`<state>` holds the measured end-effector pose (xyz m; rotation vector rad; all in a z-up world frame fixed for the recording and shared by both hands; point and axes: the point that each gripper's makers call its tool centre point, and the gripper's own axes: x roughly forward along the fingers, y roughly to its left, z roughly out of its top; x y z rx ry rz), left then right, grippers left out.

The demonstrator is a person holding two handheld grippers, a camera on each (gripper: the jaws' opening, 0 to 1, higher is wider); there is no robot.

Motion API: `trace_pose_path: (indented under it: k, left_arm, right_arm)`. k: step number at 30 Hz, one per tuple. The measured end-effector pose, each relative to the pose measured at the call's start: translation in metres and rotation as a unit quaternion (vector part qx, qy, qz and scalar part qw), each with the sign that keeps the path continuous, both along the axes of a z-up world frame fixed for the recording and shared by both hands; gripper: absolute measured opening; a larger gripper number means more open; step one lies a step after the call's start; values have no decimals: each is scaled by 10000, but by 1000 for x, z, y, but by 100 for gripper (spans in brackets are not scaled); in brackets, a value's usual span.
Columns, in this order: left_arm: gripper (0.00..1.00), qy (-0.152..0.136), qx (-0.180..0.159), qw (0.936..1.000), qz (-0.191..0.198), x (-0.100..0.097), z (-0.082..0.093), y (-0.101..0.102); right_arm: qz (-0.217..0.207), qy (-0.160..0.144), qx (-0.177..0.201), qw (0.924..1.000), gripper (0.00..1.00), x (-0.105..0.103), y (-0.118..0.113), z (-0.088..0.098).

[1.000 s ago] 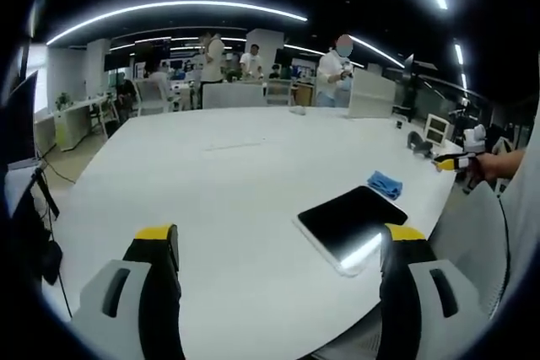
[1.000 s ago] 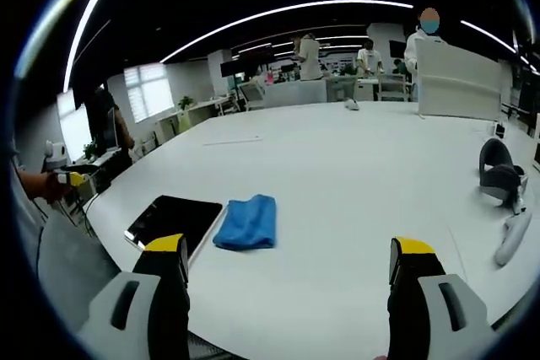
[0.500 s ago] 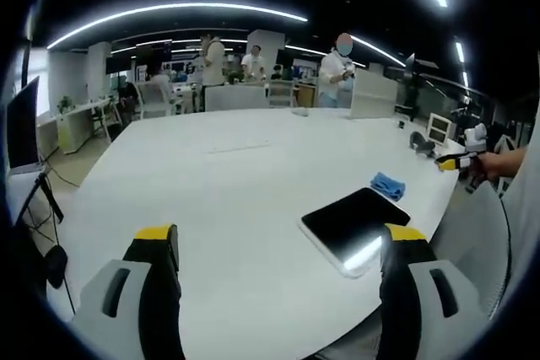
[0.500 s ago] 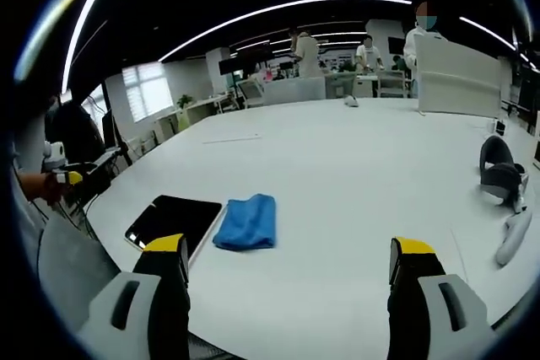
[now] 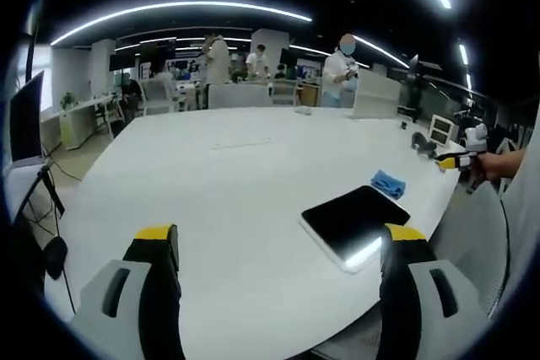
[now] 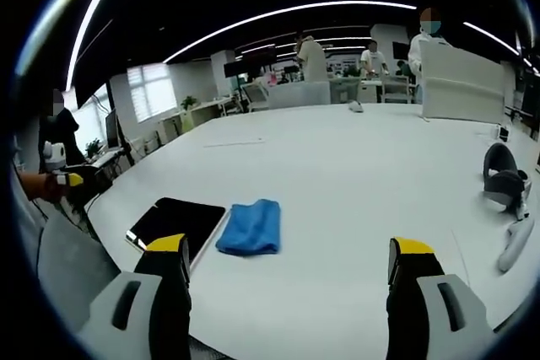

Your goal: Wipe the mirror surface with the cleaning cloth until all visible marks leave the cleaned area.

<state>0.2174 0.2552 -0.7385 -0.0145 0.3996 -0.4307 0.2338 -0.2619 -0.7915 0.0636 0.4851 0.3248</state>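
A dark rectangular mirror (image 5: 354, 218) lies flat on the white table (image 5: 228, 183) near its front edge, catching a streak of ceiling light. A folded blue cloth (image 5: 387, 183) rests just beyond it. In the right gripper view the mirror (image 6: 175, 222) sits left of the blue cloth (image 6: 251, 228), the two almost touching. My left gripper (image 5: 278, 246) hangs open above the table, the mirror by its right jaw. My right gripper (image 6: 287, 259) is open too, with the cloth ahead and left of centre. Nothing is held. Each gripper shows small at the other view's edge.
A headset (image 6: 503, 181) and a white controller (image 6: 515, 244) lie at the table's right. A white divider (image 6: 460, 83) stands at the far end. Several people stand at desks in the background. A monitor (image 5: 24, 120) stands at the left.
Both views have shifted slightly with my hands. The mirror and cloth have stayed in place and both grippers remain open.
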Motion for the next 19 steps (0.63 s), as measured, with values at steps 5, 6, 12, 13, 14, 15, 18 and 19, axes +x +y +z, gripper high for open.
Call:
trace_pose_path:
  k: [5,6,12,13,14,15,18,19]
  left_arm:
    - [99,38,-5,10000,1,0,-2,-1]
    - [99,31,-4,10000,0,0,-1,-2]
    - [99,19,-22,10000,-13,1,-1,-7]
    - [99,27,-26,10000,-13,1,-1,-7]
    - [99,30,-27,10000,-13,1,-1,-7]
    - [99,33,-30,10000,-15,0,-2,-7]
    - [99,38,-18,10000,-8,1,-2,-5]
    - [99,35,-22,10000,1,1,-1,-4]
  right_arm:
    - [-88,40,62,9999,97,0,-6,-3]
    - [-89,44,58,9999,97,0,-5,-2]
    - [-60,63,42,10000,97,1,-6,-5]
    - [-68,65,42,9999,97,2,-7,-5]
    - [-69,66,40,9999,97,2,-7,-6]
    - [-72,59,43,9999,97,3,-7,-5]
    - [-71,38,53,10000,97,3,-7,-4]
    - [-71,54,40,10000,97,3,-7,-5]
